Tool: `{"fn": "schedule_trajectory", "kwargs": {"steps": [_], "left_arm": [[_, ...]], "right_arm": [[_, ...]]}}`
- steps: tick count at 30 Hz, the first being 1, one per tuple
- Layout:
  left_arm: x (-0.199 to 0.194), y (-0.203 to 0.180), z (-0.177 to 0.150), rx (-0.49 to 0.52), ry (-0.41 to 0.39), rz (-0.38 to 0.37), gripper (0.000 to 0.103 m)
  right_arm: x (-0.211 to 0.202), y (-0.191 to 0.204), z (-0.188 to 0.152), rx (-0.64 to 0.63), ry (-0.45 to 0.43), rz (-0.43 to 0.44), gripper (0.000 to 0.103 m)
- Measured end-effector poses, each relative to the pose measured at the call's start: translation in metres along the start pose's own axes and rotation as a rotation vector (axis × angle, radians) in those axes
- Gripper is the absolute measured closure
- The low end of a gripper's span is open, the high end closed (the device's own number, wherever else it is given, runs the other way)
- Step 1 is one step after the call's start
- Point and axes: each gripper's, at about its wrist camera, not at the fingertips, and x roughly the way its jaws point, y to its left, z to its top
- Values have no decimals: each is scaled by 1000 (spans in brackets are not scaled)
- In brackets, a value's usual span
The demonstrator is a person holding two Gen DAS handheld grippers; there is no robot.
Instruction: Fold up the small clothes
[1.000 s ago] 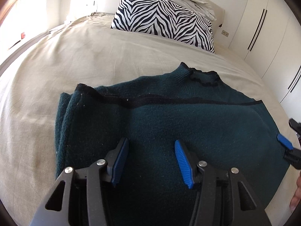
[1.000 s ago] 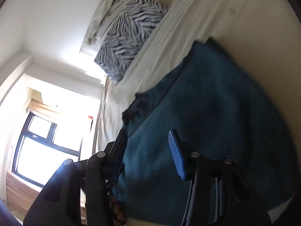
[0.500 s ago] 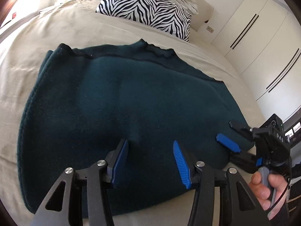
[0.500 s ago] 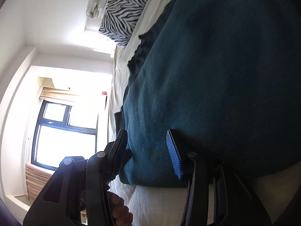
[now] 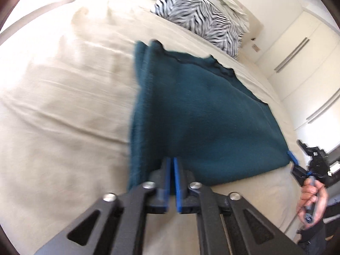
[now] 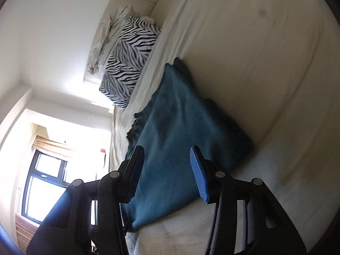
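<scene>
Beside sweater's [image 5: 201,114] edge, bare bedsheet [image 5: 63,106].

Beige bed [image 5: 63,110], zebra pillow [image 5: 204,21], bright window [image 6: 44,182]

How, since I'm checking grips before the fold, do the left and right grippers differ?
On the left gripper the jaws are nearly together, having just been closing at the near edge of the sweater; on the right gripper they stand wide apart. Whether the left pinches cloth is unclear; the right straddles the sweater without squeezing it. Both have blue pads.
</scene>
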Motion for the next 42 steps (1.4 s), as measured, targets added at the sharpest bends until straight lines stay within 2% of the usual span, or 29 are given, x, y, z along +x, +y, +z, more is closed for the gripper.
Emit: {"fn": "schedule_trajectory", "kwargs": {"steps": [3, 6, 8, 10, 12, 15, 17, 23, 26, 29, 34, 38, 42], "left_arm": [[-18, -23, 3, 47, -59, -2, 56], [-9, -66, 5, 169, -48, 3, 42], [13, -81, 4, 219, -3, 39, 42], [39, -75, 1, 191, 63, 79, 42], [47, -73, 1, 184, 75, 96, 45], [49, -81, 0, 228, 75, 119, 45], [49, -82, -1, 233, 77, 122, 45], [52, -84, 0, 243, 69, 131, 45], [52, -82, -1, 243, 69, 126, 44], [52, -81, -3, 243, 68, 124, 43], [51, -80, -2, 239, 69, 106, 43], [38, -69, 5, 174, 78, 27, 43], [14, -62, 31, 119, -5, -45, 44]], "right_arm": [[43, 42, -37, -40, 127, 66, 58], [87, 70, -84, -64, 283, 132, 58], [115, 77, -110, -72, 367, 136, 58], [134, 69, -125, -61, 413, 97, 58], [141, 49, -123, 0, 407, 56, 58], [128, 21, -103, 85, 351, 107, 62], [109, 14, -88, 87, 294, 92, 62], [43, 3, -37, 88, 59, -42, 58], [25, 8, -20, 70, 2, -52, 56], [28, 27, -25, -4, 36, -52, 56], [93, 72, -53, -94, 176, -29, 56], [143, 103, -71, -166, 272, -5, 56], [189, 127, -79, -206, 343, 11, 56]]}}
